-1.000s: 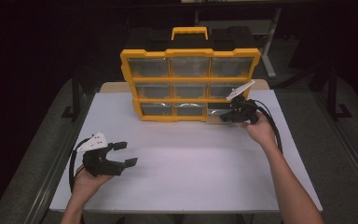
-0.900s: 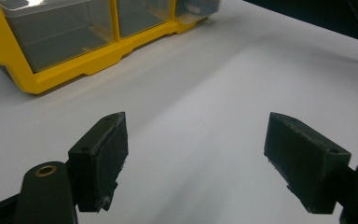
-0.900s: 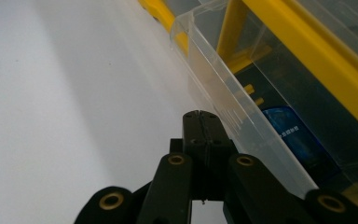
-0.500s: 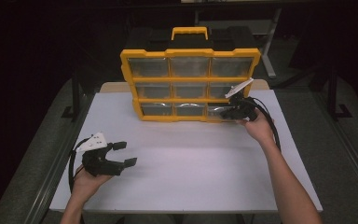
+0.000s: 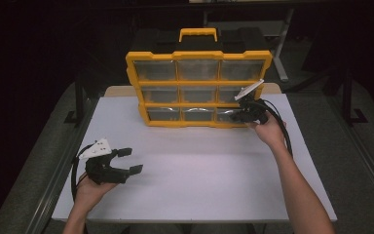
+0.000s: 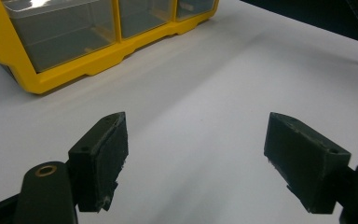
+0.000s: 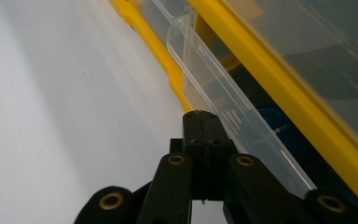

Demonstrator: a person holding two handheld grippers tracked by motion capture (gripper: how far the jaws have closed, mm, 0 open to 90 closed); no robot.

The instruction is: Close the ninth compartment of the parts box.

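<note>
A yellow organiser case (image 5: pixel 197 84) with clear drawers and a carry handle stands upright at the back of the white table (image 5: pixel 199 180). My right gripper (image 5: pixel 234 117) is at its bottom right drawer. In the right gripper view, that gripper (image 7: pixel 200 116) has its jaws pressed together, tips against the lip of a clear drawer (image 7: pixel 214 84) that stands out a little from the yellow frame (image 7: pixel 279 88). Something blue shows dimly behind the drawer. My left gripper (image 5: pixel 131 161) rests near the front left of the table. It (image 6: pixel 196 163) is open over bare tabletop, and the case's lower corner (image 6: pixel 98 60) lies ahead of it.
Dark floor and metal frame legs surround the table. A black stand and a grey bar sit behind the case. Cables trail from both grippers along the forearms.
My right gripper has edged slightly up and in toward the case's bottom right drawer. The left gripper has stayed where it was.
</note>
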